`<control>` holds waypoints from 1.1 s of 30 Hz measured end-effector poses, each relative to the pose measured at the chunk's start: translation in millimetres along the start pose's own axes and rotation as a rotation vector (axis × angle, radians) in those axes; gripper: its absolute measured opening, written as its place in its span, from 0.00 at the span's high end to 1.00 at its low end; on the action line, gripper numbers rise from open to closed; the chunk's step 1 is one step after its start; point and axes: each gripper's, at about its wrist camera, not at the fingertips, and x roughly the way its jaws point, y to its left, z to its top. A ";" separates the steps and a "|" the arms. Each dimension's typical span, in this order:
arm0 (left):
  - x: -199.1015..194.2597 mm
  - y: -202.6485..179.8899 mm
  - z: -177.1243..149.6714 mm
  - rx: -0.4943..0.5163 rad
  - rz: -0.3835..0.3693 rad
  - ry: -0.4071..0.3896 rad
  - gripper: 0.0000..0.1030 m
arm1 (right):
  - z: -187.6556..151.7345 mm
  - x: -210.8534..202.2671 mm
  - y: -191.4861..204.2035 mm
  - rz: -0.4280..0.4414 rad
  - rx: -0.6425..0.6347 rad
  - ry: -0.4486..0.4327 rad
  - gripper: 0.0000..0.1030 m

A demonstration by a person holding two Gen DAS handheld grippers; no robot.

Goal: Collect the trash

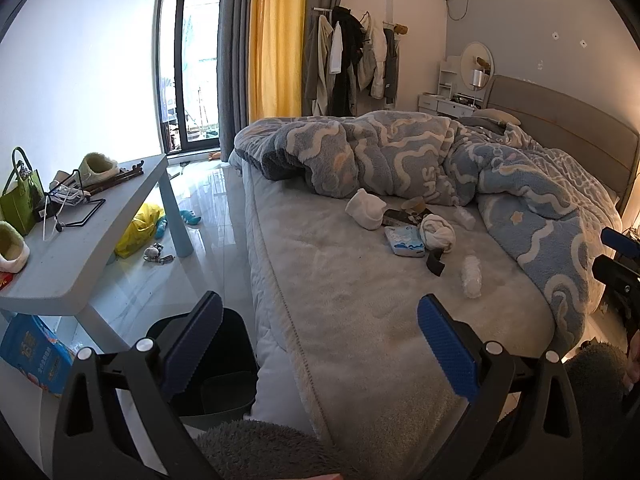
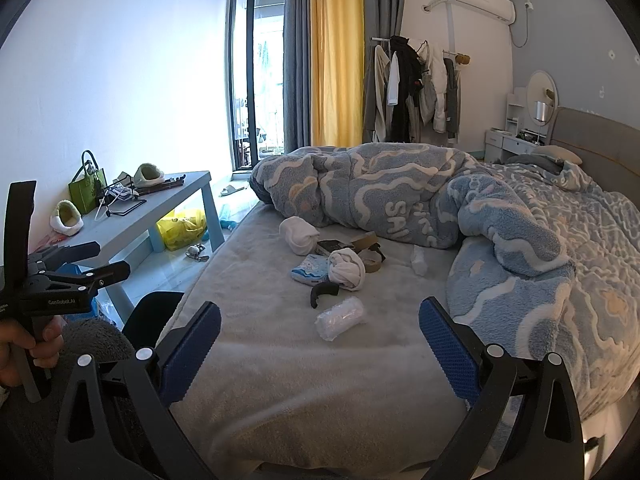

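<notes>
Across the bed, a blue-and-white quilt is heaped along the far side and right edge. Beside the bed's left edge, on the floor, stands a black bin, with a grey desk beyond it. Mid-bed, just short of the quilt, lies the litter: rolled white socks, a blue tissue pack, a tape roll and, nearest the foot edge, a crushed clear plastic bottle. Left hand-held gripper and right hand-held gripper both hang released, jaws wide, grasping nothing.

Two sock balls, two slippers, one tissue pack.
</notes>
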 end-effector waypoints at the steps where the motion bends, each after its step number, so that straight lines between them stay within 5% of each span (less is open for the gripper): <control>1: 0.1 -0.5 -0.1 -0.001 0.000 0.000 0.03 | 0.0 0.1 -0.3 0.000 0.000 0.000 0.03; 33: -0.1 -1.2 -0.1 0.003 0.002 -0.001 0.03 | 0.0 -0.3 -0.7 -0.002 -0.004 0.002 0.03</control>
